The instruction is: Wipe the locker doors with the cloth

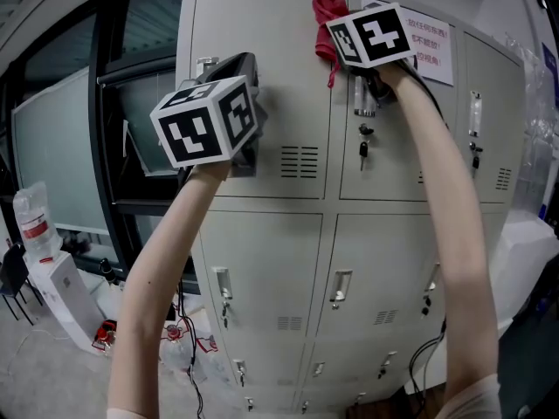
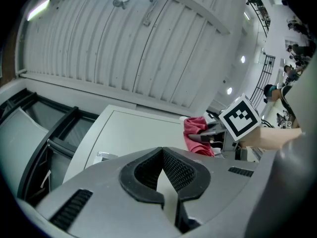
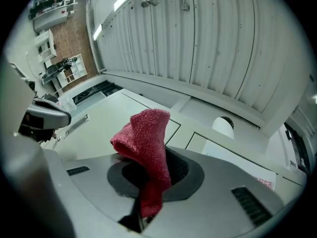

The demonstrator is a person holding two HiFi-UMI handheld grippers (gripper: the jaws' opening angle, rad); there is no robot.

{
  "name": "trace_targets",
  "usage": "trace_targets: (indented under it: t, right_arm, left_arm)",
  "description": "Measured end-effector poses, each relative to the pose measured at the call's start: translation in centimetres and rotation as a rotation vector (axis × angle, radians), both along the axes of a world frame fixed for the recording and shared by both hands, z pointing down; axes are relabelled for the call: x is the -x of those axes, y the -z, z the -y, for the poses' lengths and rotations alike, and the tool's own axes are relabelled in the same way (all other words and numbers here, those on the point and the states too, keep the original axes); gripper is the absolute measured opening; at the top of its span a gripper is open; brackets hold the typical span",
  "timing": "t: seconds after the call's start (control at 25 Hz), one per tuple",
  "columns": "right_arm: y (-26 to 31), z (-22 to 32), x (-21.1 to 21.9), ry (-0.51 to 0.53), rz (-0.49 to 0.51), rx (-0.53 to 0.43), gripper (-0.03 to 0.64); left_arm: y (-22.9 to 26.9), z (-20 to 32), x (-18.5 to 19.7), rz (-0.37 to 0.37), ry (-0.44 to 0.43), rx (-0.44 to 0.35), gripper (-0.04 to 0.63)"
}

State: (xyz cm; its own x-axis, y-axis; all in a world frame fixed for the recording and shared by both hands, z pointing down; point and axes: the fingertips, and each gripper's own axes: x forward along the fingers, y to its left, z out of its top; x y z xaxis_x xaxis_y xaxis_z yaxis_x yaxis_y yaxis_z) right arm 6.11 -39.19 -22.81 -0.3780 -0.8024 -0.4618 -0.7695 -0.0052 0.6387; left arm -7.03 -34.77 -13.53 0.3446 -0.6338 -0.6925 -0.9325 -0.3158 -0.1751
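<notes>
A bank of grey lockers (image 1: 288, 77) fills the head view. A red cloth (image 1: 326, 11) is pressed to the top edge of the upper doors, at the seam between the left and middle door, with my right gripper (image 1: 345, 23) shut on it. In the right gripper view the cloth (image 3: 146, 133) bulges up out of the closed jaws of the right gripper (image 3: 152, 162). My left gripper (image 1: 243, 66) is raised against the upper left door, near its handle (image 1: 207, 64). Its jaws (image 2: 162, 158) are shut and hold nothing. The left gripper view shows the cloth (image 2: 195, 133) farther right.
A printed notice (image 1: 430, 35) is stuck on the upper middle door, with keys (image 1: 362, 149) hanging below it. Dark window frames (image 1: 105, 103) stand left of the lockers. On the floor at left are a white box (image 1: 65, 299), a bagged bottle (image 1: 33, 225) and cables (image 1: 188, 343).
</notes>
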Motion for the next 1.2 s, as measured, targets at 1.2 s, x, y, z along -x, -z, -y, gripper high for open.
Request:
trace_targets:
  t: [1.2]
  right_arm:
    - [-1.7,-5.6,13.2,0.335,-0.018,0.064,0.031]
  left_arm:
    - [-0.7,-4.7,11.0,-0.041,0.208,0.011,0.015]
